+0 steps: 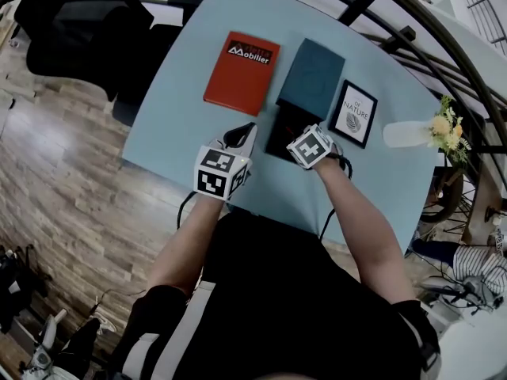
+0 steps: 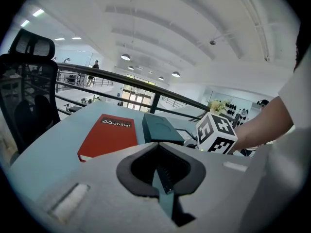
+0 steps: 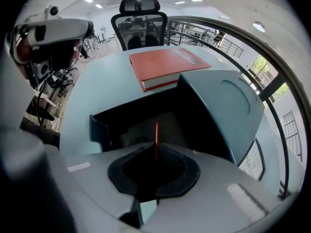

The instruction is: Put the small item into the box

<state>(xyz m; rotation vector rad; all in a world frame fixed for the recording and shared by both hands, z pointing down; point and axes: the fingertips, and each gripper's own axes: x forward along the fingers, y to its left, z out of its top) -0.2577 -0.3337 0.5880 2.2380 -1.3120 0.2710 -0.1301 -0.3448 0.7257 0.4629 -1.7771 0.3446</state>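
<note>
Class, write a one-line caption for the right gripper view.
Right gripper pinches a thin red item at the open teal box; red book behind.

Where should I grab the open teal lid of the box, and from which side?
Probably its free far edge, from above: the teal lid leans open beyond the box's black interior, a thin raised panel the jaws can straddle. Use the empty left gripper; the right gripper holds a thin red item.
</note>
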